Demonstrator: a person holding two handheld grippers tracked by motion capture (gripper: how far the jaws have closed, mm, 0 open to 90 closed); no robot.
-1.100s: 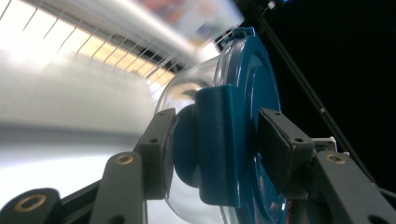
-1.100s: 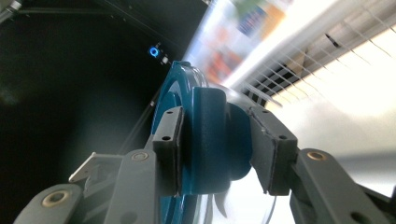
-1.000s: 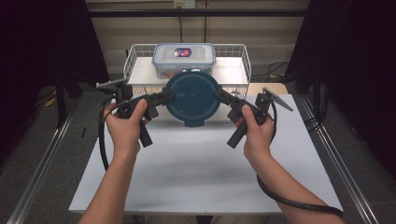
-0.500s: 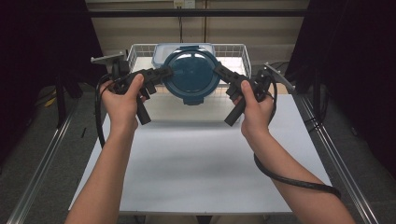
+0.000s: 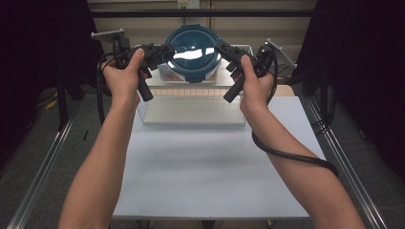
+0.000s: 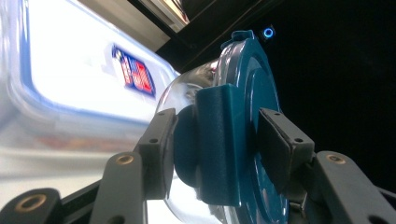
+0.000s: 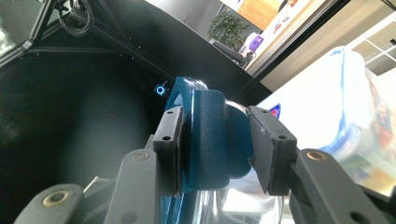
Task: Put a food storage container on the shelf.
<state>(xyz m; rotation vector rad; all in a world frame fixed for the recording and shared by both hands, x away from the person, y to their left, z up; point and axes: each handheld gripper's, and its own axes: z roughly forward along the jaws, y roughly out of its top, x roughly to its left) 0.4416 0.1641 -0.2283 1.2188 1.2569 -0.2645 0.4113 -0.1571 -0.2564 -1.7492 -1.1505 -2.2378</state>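
A round clear container with a teal lid [image 5: 193, 46] hangs in the air, tilted so the lid faces me, above the wire basket [image 5: 191, 91]. My left gripper [image 5: 162, 50] is shut on the teal side clip [image 6: 217, 144] at its left edge. At the opposite edge, my right gripper [image 5: 225, 49] is shut on the other clip [image 7: 210, 140]. In the left gripper view the left gripper [image 6: 215, 135] has both pads pressed on the clip. The right gripper [image 7: 214, 140] clamps its clip the same way. Both hands hold the grippers high.
A rectangular clear box with a blue-rimmed lid [image 6: 70, 70] lies in the basket just behind and below the round container, and the same box [image 7: 336, 107] is near the right gripper. The white tabletop [image 5: 205, 162] spreads in front. Metal rails [image 5: 344, 162] run along the table's sides.
Both grippers have carried the round container up and away from me, from just in front of the basket to above it. Their hold on the clips is unchanged.
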